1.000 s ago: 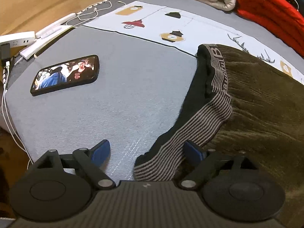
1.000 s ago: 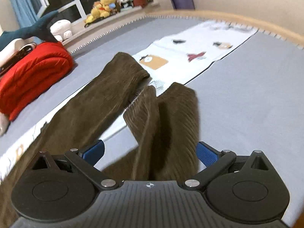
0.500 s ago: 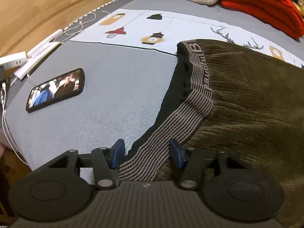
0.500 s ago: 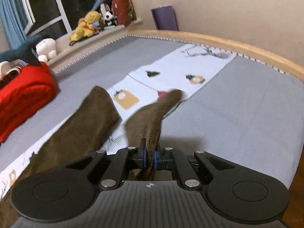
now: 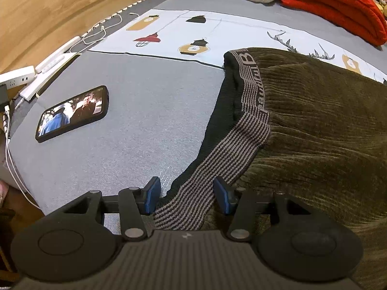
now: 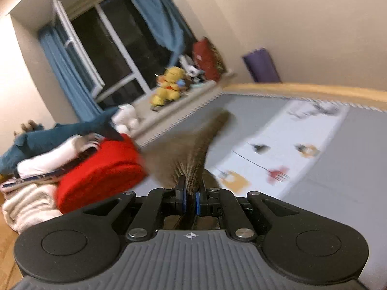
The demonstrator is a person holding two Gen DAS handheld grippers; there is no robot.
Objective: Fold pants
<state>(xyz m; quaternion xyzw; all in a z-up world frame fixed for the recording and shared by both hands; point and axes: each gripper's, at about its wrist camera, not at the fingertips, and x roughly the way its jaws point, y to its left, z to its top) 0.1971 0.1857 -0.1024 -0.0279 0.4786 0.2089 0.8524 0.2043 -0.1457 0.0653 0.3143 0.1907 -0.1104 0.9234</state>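
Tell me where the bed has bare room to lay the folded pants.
Bare grey sheet lies between the phone and the pants' waistband. Crowded: cables along the wooden edge, folded blankets at the far end.

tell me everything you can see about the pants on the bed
The pants are dark olive corduroy with a grey-and-black striped elastic waistband bearing lettering. They lie rumpled on the grey bed, partly over a white printed panel. The left gripper straddles the waistband's corner, its pads apparently clear of it. The right gripper is shut on a lifted pant leg.
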